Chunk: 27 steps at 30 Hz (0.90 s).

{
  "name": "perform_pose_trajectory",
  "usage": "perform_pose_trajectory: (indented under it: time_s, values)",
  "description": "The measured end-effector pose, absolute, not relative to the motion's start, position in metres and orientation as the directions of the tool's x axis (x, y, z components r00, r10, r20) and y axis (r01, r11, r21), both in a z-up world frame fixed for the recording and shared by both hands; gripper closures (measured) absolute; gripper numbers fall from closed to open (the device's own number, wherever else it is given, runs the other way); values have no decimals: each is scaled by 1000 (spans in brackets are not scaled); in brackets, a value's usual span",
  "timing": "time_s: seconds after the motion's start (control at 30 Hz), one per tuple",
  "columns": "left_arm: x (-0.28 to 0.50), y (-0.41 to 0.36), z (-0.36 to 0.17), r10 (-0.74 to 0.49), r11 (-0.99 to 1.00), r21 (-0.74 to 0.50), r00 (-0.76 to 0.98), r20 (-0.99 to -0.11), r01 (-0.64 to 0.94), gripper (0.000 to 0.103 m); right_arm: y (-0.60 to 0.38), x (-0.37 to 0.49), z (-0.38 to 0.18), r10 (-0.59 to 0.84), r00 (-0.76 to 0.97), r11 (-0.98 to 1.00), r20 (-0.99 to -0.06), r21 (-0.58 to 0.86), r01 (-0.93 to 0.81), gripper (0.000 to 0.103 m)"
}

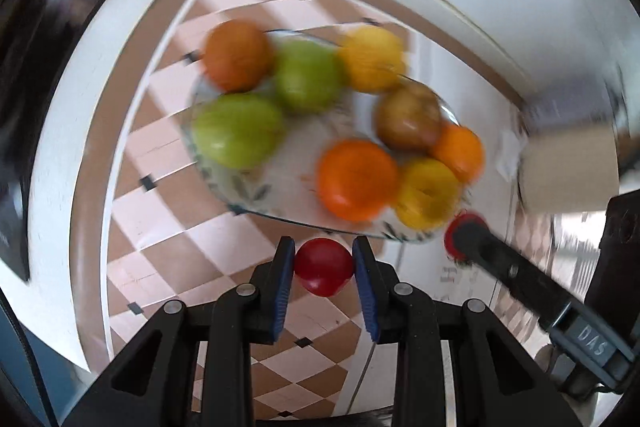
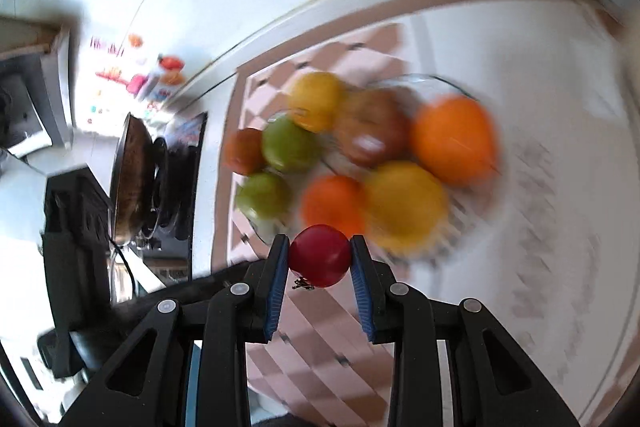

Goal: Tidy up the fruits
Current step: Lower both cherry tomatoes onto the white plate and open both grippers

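Note:
My left gripper is shut on a small red fruit and holds it just in front of the near rim of a glass plate. The plate holds green apples, oranges, yellow fruits and a brown fruit. My right gripper is shut on another red fruit, above the near edge of the same plate. The right gripper also shows at the right of the left wrist view, with its red fruit at its tip. Both views are motion-blurred.
The plate sits on a checkered pink-and-brown cloth on a white table. A cardboard box stands to the right. In the right wrist view, a pan and dark stove items lie to the left, with colourful packages behind.

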<state>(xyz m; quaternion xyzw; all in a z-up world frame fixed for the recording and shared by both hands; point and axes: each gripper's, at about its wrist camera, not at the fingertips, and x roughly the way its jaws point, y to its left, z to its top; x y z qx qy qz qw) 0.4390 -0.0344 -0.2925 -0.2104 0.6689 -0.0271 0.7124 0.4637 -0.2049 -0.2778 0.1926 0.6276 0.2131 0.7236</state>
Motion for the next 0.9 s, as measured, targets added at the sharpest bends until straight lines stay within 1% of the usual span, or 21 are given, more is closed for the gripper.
perform_pose_trajectory:
  time_s: [0.2,0.37,0.4,0.47,0.53,0.67,0.7,0.73,0.77,0.8,0.83,0.87,0.9]
  values:
    - [450,-9,-314,-355,853,-369,107,-929,-369,76,-146,515,-306,477,-1,868,-879,471,-157,70]
    - [459,-2,-328,-379,829,-382,91,-921,-408,76,-133,526,-321,424,-52,888,-904,426,-174,67]
    - [459,-1,-330,-384,827,-385,90,-919,-410,75,-134,527,-322,416,-58,891,-908,419,-172,65]
    - [461,-1,-331,-384,826,-381,81,-920,-415,74,-134,529,-323,415,-58,893,-908,419,-163,47]
    - [462,-1,-331,-382,827,-377,75,-921,-417,73,-139,529,-319,411,-48,897,-910,413,-160,46]
    - [462,0,-325,-367,837,-365,76,-927,-408,73,-152,528,-307,403,-12,903,-915,400,-156,38]
    - [461,3,-323,-364,839,-363,78,-928,-405,68,-157,526,-301,393,8,909,-920,387,-158,37]
    - [461,3,-320,-349,848,-350,77,-934,-399,64,-162,524,-297,383,23,913,-924,374,-161,31]
    - [459,3,-316,-336,855,-341,83,-938,-390,57,-167,521,-292,365,42,920,-930,354,-168,24]
    - [457,3,-310,-308,870,-322,97,-946,-373,50,-172,517,-287,340,67,930,-938,324,-175,21]
    - [454,5,-305,-273,886,-293,106,-956,-359,46,-177,512,-281,300,102,943,-949,278,-184,18]
    - [451,5,-299,-222,907,-248,115,-968,-339,37,-181,507,-276,263,128,952,-956,236,-192,17]
    - [448,6,-294,-185,922,-216,126,-975,-322,34,-184,501,-272,227,152,961,-962,196,-198,17]
